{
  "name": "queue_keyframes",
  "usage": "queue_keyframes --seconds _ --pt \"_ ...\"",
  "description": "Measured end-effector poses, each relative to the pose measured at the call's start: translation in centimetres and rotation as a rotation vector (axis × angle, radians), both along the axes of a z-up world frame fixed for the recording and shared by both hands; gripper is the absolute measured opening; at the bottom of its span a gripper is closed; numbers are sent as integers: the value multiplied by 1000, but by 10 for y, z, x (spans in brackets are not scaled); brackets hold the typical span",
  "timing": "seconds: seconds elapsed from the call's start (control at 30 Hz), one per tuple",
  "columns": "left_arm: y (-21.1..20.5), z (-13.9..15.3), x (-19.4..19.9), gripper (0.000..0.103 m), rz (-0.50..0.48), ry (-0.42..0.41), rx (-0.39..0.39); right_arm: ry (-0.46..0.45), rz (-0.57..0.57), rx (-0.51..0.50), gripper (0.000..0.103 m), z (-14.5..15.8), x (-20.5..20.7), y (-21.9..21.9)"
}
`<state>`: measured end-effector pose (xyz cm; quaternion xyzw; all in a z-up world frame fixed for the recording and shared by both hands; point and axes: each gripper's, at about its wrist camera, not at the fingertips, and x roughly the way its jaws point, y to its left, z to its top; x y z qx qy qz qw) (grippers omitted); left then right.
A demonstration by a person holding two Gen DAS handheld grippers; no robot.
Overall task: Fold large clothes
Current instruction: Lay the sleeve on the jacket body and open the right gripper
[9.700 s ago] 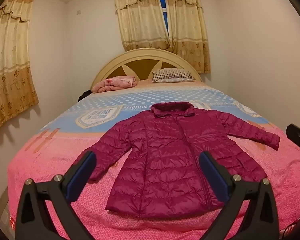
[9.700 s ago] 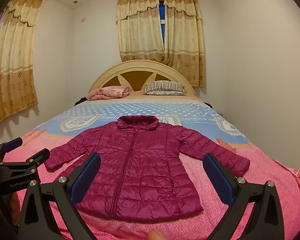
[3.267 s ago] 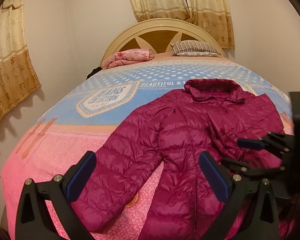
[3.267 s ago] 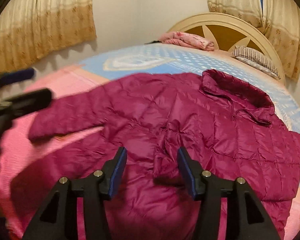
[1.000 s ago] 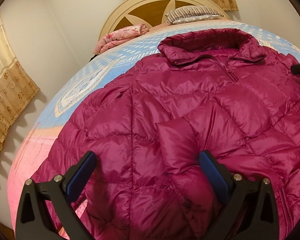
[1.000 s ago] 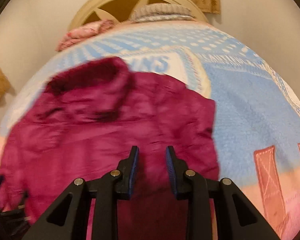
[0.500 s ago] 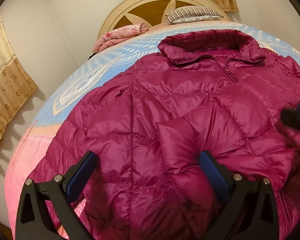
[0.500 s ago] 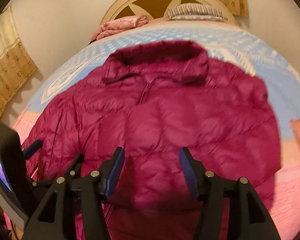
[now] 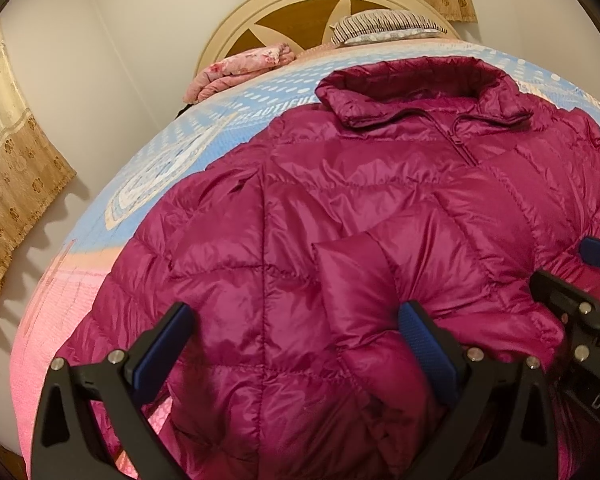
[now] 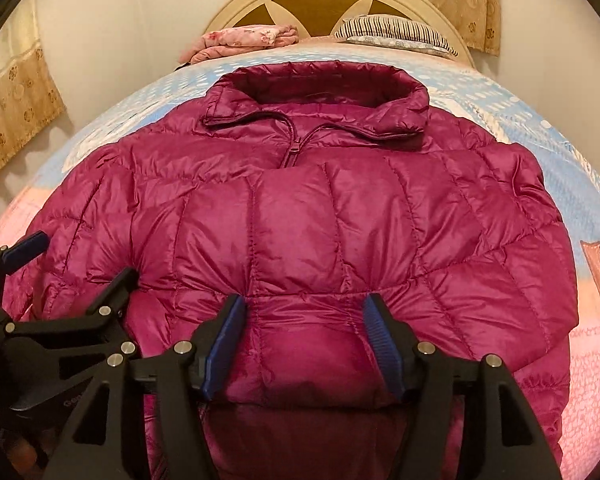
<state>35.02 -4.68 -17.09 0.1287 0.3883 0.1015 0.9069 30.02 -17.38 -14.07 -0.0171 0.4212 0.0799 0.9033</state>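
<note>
**Puffer jacket position and gripper status**

The magenta puffer jacket (image 10: 340, 216) lies on the bed (image 10: 540, 128). The right wrist view alone shows the right hand-held gripper (image 10: 304, 344) half closed around a sleeve fold. The left hand-held gripper (image 9: 296, 344) is spread wide over the jacket.

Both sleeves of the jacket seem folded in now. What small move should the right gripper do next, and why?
Probably close the right gripper on the puffy fold of the jacket that bulges between its open fingers. That fabric is already between the pads, while the left gripper is wide open over the chest panel, so a grip comes before any lifting toward the collar.
</note>
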Motion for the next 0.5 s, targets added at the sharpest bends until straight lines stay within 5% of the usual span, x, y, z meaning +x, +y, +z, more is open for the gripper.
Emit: queue_keyframes --seconds 0.5 --pt "12 12 -2 103 -34 39 -89 -14 0 -42 64 -1 -1 5"
